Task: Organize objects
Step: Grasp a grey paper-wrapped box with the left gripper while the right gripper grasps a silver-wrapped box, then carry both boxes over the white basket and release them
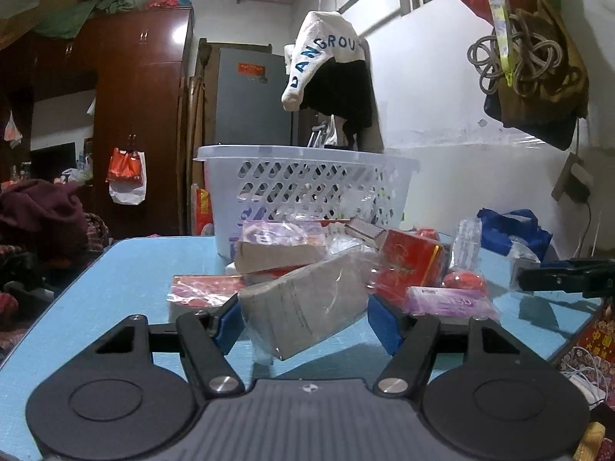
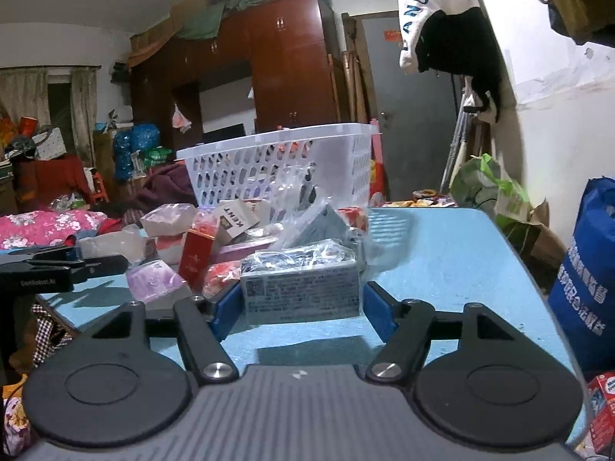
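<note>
Looking along your left gripper point(image 1: 303, 320), you have a grey plastic-wrapped box point(image 1: 303, 307) tilted between the jaws; the left blue pad touches its edge, the right one appears to meet the wrapping, so I judge it gripped, though contact on that side is not certain. It sits at the near edge of a heap of packets on the blue worktop point(image 1: 115, 280), with the white basket point(image 1: 307, 188) standing just behind the heap. The box is cardboard under loose, crinkled film, one corner raised off the surface.

Turning to your right gripper point(image 2: 301, 303), a flat labelled box point(image 2: 303, 292) in clear film sits squarely between the jaws; both pads lie against its ends, so it reads as held. Printed text covers its near face. The basket is behind the heap, further off.

The step in hand looks like picking items for the basket. Next, lift each box clear of the heap and carry it over the rim; mind the slippery film.
</note>
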The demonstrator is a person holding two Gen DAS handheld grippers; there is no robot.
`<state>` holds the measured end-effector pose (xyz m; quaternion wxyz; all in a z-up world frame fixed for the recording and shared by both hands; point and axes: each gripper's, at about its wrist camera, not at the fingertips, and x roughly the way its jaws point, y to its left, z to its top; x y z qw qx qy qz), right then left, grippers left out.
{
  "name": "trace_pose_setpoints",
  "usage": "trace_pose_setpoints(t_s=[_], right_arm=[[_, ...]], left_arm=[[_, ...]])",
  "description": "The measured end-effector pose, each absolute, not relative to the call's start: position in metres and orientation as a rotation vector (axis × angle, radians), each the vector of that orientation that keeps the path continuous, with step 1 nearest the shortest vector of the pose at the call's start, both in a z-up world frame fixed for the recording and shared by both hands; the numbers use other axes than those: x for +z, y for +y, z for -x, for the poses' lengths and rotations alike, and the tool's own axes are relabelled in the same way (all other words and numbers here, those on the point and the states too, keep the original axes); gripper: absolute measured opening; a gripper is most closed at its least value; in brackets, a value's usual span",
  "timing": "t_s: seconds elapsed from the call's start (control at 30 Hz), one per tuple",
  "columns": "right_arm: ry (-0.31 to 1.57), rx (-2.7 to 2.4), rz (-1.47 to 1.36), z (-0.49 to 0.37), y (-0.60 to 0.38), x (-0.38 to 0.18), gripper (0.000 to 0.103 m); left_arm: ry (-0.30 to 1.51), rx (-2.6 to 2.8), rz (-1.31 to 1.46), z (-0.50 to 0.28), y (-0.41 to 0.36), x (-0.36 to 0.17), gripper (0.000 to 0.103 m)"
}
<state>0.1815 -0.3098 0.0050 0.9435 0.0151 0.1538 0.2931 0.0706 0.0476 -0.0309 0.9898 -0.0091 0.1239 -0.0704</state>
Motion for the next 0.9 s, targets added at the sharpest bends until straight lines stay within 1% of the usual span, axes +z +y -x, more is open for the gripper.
trace_pose_setpoints(t_s=[0.13,0.23,0.37,0.47,0.53,0.6,0.67,0.77,0.9], right_arm=[[0.296,0.599,-0.056,-0.179,-0.311,0.006,0.071],[0.231,0.610,-0.039,-0.170,-0.306,0.018,0.071],[0.106,0.623,0.013,-0.175,-0.280,0.062,0.071],[0.070,0.614,0.081,-0.209,-0.249,0.102,0.071],[0.130,0.598,0.115,-0.247,-0.227,0.122,0.071],[0.236,0.564,0.127,-0.299,-0.205,0.138,0.071],[0.326,0.502,0.160,-0.343,-0.188,0.146,0.071],[0.429,0.465,0.169,-0.383,-0.174,0.146,0.071],[0.476,0.454,0.191,-0.397,-0.167,0.136,0.071]], left_arm=[[0.238,-0.143,0.033,-0.069,0.053,-0.031,0.072],[0.209,-0.155,0.050,-0.068,0.054,-0.021,0.072],[0.148,-0.185,0.051,-0.082,0.055,0.021,0.072],[0.145,-0.202,0.093,-0.122,0.060,0.067,0.072],[0.174,-0.192,0.110,-0.156,0.061,0.089,0.072],[0.243,-0.167,0.132,-0.202,0.063,0.107,0.072],[0.327,-0.136,0.146,-0.244,0.065,0.113,0.071],[0.446,-0.096,0.175,-0.290,0.074,0.110,0.071],[0.509,-0.090,0.186,-0.312,0.079,0.097,0.072]])
